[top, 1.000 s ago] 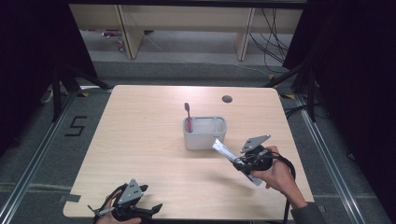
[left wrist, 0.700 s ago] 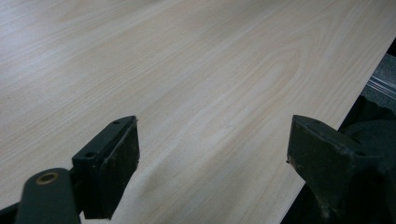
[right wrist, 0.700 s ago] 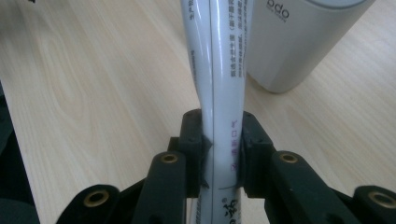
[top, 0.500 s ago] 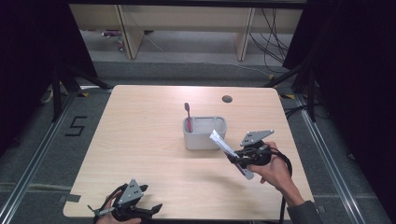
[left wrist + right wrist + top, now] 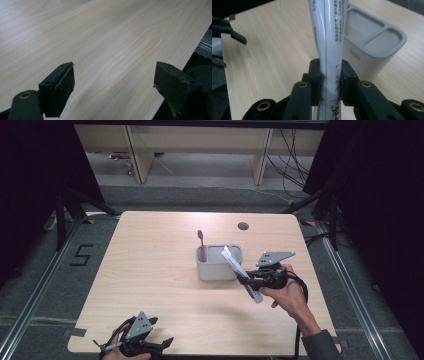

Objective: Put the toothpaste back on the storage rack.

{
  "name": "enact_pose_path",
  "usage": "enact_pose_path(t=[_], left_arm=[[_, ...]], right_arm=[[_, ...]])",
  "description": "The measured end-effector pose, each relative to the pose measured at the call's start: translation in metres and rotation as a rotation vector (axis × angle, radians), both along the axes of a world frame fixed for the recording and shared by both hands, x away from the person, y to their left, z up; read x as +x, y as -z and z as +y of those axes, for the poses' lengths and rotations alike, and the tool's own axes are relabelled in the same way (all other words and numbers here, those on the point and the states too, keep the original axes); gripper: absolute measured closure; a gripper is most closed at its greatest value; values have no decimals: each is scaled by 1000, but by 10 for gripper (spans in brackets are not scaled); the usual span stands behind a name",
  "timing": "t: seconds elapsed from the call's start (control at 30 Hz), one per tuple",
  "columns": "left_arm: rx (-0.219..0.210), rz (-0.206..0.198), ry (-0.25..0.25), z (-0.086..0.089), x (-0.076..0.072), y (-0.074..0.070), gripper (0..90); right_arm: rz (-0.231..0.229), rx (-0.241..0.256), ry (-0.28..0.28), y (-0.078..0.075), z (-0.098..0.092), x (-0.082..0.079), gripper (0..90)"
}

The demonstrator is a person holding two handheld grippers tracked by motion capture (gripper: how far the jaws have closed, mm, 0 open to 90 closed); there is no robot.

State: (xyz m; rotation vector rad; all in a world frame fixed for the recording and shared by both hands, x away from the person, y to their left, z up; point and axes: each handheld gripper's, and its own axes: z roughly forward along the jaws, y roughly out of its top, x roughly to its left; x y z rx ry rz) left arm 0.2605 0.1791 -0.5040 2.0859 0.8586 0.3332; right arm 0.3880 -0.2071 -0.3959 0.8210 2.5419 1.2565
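A grey two-compartment holder stands mid-table with a red toothbrush upright in its left compartment. My right gripper is shut on a white toothpaste tube, held tilted, its upper end over the holder's right compartment. In the right gripper view the tube runs up between my pads, with the holder just behind it. My left gripper stays open low at the table's front left edge; its jaws stand wide apart over bare wood.
The light wooden table has a round cable hole at the back right. Dark floor and metal rails surround it, and shelving stands behind.
My right gripper has carried the tube left and up toward the holder, so its tip now reaches over the holder's right side. The left gripper has not moved.
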Motion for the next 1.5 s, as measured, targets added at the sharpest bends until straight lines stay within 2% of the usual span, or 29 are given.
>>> enact_pose_path(t=[0.07, 0.1, 0.2, 0.3, 0.33, 0.43, 0.47, 0.5, 0.53, 0.6, 0.63, 0.67, 0.73, 0.77, 0.8, 0.83, 0.9, 1.0, 1.03, 1.07, 1.17, 1.2, 1.27, 1.3, 1.33, 1.4, 1.43, 1.47, 1.5], left_arm=[[3, 5, 7, 0, 0, 0, 164], [7, -1, 9, 0, 0, 1, 164], [5, -1, 8, 0, 0, 1, 164], [6, -1, 8, 0, 0, 1, 164], [8, 1, 9, 0, 0, 0, 164], [7, 2, 12, 0, 0, 0, 164], [10, 0, 9, 0, 0, 0, 165], [10, 0, 9, 0, 0, 0, 164], [9, -2, 10, 0, 0, 0, 164], [7, -2, 9, 0, 0, 0, 165], [9, -1, 9, 0, 0, 0, 164], [18, -7, 11, 1, 1, 0, 164], [4, -4, 9, 0, 0, 0, 165], [10, -1, 9, 0, 0, 0, 164], [17, -2, 12, 1, 0, 0, 165], [11, -7, 13, 1, 1, 0, 164], [15, -8, 11, 1, 0, 0, 164], [15, -5, 14, 1, 1, 0, 164], [20, -3, 15, 1, 1, 0, 164], [20, -2, 15, 1, 0, -1, 164], [11, -6, 17, 1, 1, 0, 164], [13, -6, 14, 1, 1, 0, 165], [14, -6, 14, 1, 1, 0, 164], [12, -9, 14, 1, 1, 0, 165], [12, -8, 14, 1, 1, 0, 164], [34, -8, 21, 2, 1, -1, 164], [32, -11, 17, 2, 1, -1, 164], [12, -10, 12, 1, 0, 0, 164], [14, -10, 13, 1, 0, 0, 165]], right_arm=[[-25, 33, 8, -3, 1, 2, 749], [-14, 51, 9, -5, 2, 3, 749], [-56, 70, 23, -10, 3, 7, 748], [-58, 113, 24, -13, 5, 10, 749], [-71, 105, 31, -15, 5, 11, 749], [-65, 135, 51, -18, 9, 14, 748], [-90, 137, 44, -19, 9, 17, 749], [-93, 159, 53, -19, 11, 18, 748], [-77, 160, 54, -20, 12, 19, 748], [-97, 160, 58, -21, 12, 21, 748], [-82, 182, 69, -21, 14, 21, 749], [-101, 180, 67, -21, 14, 23, 748], [-104, 175, 71, -21, 14, 25, 748], [-108, 185, 78, -21, 15, 26, 748], [-94, 203, 72, -21, 15, 27, 748], [-80, 203, 92, -22, 16, 26, 749], [-102, 220, 86, -22, 16, 30, 748], [-102, 230, 98, -24, 18, 32, 749], [-124, 241, 101, -24, 19, 34, 748], [-108, 248, 98, -24, 20, 34, 748], [-109, 259, 112, -25, 21, 38, 749], [-124, 267, 113, -25, 22, 40, 748], [-106, 269, 131, -28, 24, 41, 748], [-122, 281, 113, -28, 26, 44, 748], [-120, 288, 119, -29, 27, 45, 749], [-126, 289, 125, -30, 30, 48, 748], [-115, 296, 132, -30, 31, 48, 748], [-122, 300, 127, -30, 32, 50, 748], [-116, 303, 141, -31, 34, 51, 748]])
